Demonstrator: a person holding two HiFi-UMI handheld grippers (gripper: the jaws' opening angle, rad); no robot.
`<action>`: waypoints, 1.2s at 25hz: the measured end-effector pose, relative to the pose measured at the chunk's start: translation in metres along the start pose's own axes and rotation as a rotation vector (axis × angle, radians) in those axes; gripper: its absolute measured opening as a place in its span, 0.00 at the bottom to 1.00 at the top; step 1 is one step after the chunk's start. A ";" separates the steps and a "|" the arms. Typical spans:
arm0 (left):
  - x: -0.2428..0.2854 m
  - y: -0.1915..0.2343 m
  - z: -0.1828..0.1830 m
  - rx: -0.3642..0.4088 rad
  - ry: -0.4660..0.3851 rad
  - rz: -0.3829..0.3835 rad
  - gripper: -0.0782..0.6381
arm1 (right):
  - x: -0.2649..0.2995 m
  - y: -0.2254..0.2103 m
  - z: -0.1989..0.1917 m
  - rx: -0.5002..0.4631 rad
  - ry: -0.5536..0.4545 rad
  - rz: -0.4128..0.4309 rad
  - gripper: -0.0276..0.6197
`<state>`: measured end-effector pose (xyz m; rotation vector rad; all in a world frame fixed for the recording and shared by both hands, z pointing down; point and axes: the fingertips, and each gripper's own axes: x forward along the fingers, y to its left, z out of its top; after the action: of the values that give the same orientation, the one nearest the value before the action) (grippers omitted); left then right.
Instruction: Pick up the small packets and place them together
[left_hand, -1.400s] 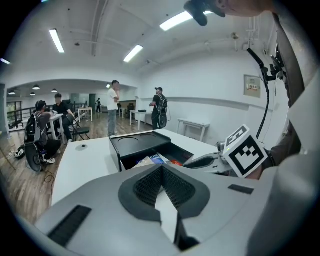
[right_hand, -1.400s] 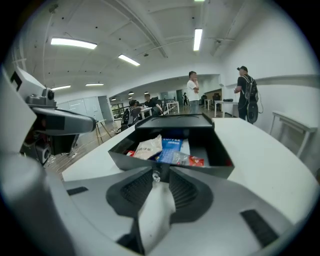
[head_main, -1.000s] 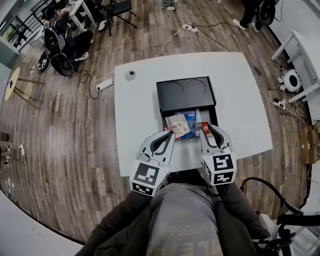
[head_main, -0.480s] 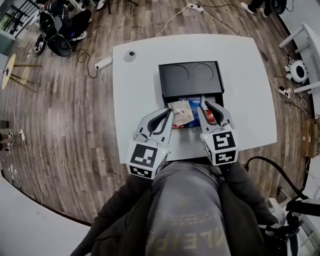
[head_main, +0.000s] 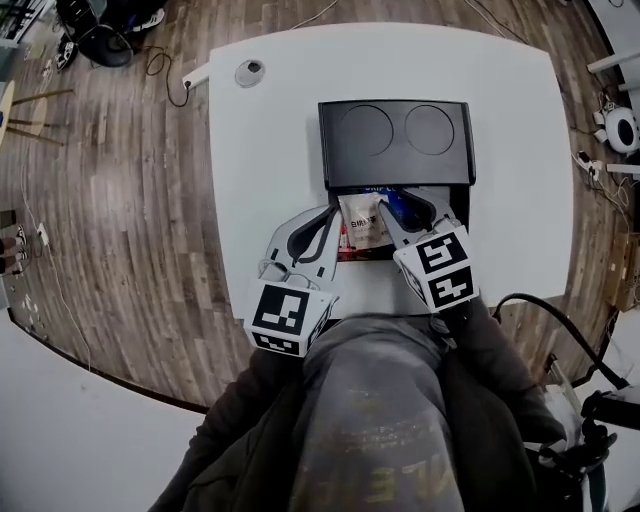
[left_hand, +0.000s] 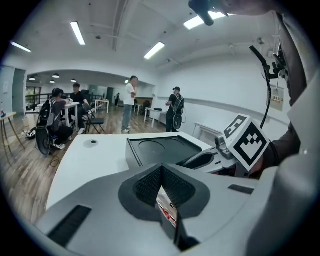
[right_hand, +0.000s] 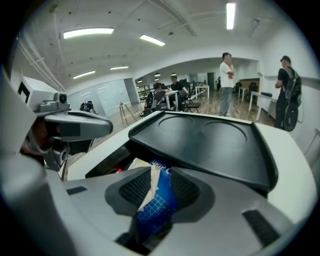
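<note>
Left gripper (left_hand: 161, 176): jaws nearly together, pinching the white packet (left_hand: 168, 211).
Right gripper (right_hand: 159, 182): jaws just opening slightly, pads pressing the blue packet (right_hand: 156, 207).
Packets: side by side over the black box (head_main: 395, 140) opening.

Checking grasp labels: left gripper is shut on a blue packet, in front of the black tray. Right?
Colour is wrong. The left gripper is shut on a pale beige packet with red print, not a blue one, in front of the black tray. The left gripper view shows its pale, red-printed edge between the pads; the head view shows its beige face.
</note>
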<state>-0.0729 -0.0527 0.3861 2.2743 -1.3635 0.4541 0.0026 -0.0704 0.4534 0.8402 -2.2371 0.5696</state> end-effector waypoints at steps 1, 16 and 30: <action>0.003 0.004 -0.001 -0.007 0.004 0.005 0.10 | 0.006 0.002 -0.003 -0.004 0.025 0.020 0.22; 0.011 0.014 -0.007 -0.053 0.013 0.030 0.10 | 0.015 0.023 -0.004 -0.180 0.102 0.107 0.09; -0.038 -0.016 0.016 0.043 -0.118 -0.015 0.10 | -0.059 0.054 0.040 -0.291 -0.112 -0.056 0.08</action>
<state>-0.0751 -0.0264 0.3506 2.3778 -1.4051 0.3524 -0.0194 -0.0324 0.3755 0.7964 -2.3161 0.1666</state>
